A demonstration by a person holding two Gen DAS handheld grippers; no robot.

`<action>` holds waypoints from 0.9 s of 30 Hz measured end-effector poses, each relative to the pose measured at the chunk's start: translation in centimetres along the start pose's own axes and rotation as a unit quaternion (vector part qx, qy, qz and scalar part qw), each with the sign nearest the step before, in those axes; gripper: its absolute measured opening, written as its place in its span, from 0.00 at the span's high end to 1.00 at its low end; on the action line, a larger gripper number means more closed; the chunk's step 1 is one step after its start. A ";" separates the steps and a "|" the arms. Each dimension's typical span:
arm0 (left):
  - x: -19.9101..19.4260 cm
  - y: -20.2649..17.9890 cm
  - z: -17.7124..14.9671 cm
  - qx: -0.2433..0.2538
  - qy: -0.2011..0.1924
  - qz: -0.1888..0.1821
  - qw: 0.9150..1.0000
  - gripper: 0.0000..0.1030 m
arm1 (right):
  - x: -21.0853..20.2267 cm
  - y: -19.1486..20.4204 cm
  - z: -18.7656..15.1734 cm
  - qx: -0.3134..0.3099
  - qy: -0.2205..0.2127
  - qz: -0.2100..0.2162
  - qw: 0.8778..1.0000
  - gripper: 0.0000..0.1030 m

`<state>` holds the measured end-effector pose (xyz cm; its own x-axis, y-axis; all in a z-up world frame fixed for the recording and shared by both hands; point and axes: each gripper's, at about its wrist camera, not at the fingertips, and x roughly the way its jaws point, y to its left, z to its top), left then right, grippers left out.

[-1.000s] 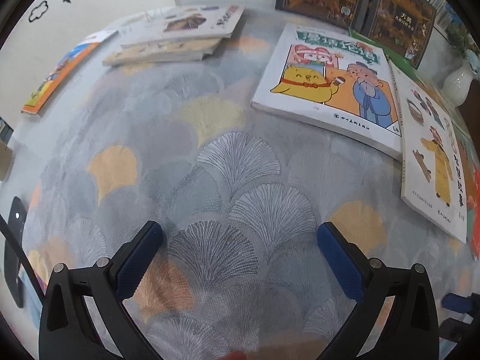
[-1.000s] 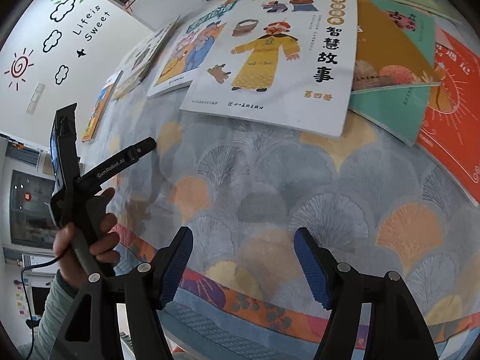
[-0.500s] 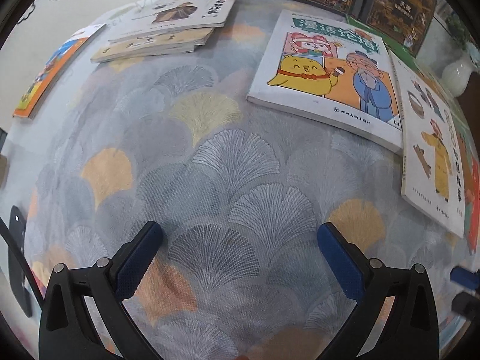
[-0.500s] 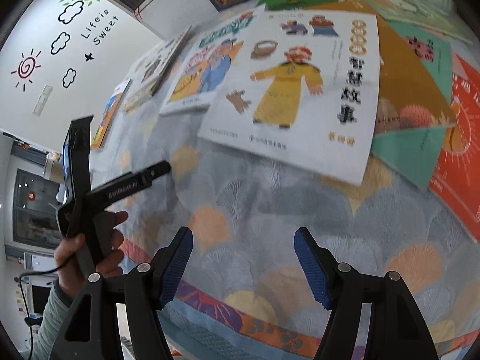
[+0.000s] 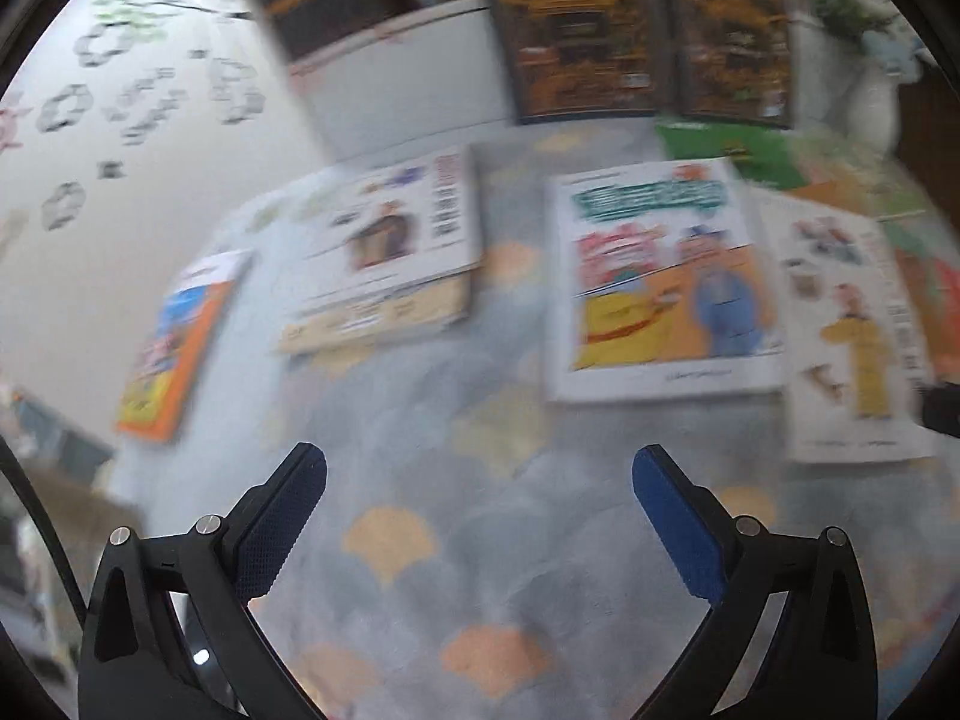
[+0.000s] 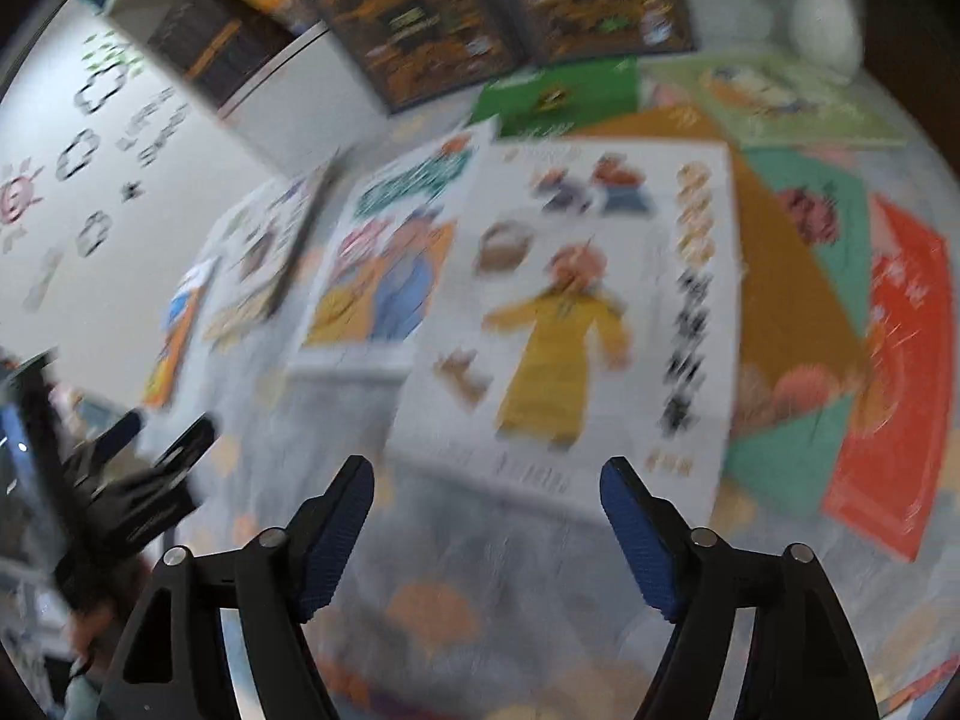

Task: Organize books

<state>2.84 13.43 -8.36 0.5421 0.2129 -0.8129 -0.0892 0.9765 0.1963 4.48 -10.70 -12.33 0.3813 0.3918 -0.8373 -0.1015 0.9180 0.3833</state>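
Several flat picture books (image 6: 564,324), bright illustrated covers, blurred; patterned tablecloth (image 5: 480,540)

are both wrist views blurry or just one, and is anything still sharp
Left wrist view: flat picture books like the yellow-chick cover smear with motion blur; left hand-held gripper stays crisp. Right wrist view: same blur on the yellow-robed-figure book; right hand-held gripper sharp, jaws opening, empty.

Both wrist views downward over tablecloth (image 5: 480,570)
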 end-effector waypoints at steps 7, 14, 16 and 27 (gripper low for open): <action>3.4 -3.4 3.1 0.000 0.060 -0.184 0.981 0.01 | -0.6 -2.5 1.1 0.046 -0.029 -0.067 0.996 0.26; 5.9 -8.6 4.7 0.032 0.101 -0.274 0.956 0.02 | -0.2 -6.1 -0.4 0.098 -0.025 -0.092 0.991 0.30; 6.3 -9.5 4.7 0.034 0.111 -0.290 0.950 0.02 | 0.3 -6.3 -0.5 0.095 -0.023 -0.110 0.989 0.42; 7.8 -11.4 2.0 0.019 0.166 -0.353 0.921 0.25 | 1.1 -5.2 -1.4 0.074 -0.014 -0.104 0.992 0.52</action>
<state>9.76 3.93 -15.83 0.1679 -0.4689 -0.8671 0.2196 0.8753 -0.4308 4.13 -14.90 -15.82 0.4058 0.1909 -0.8938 0.1172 0.9590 0.2581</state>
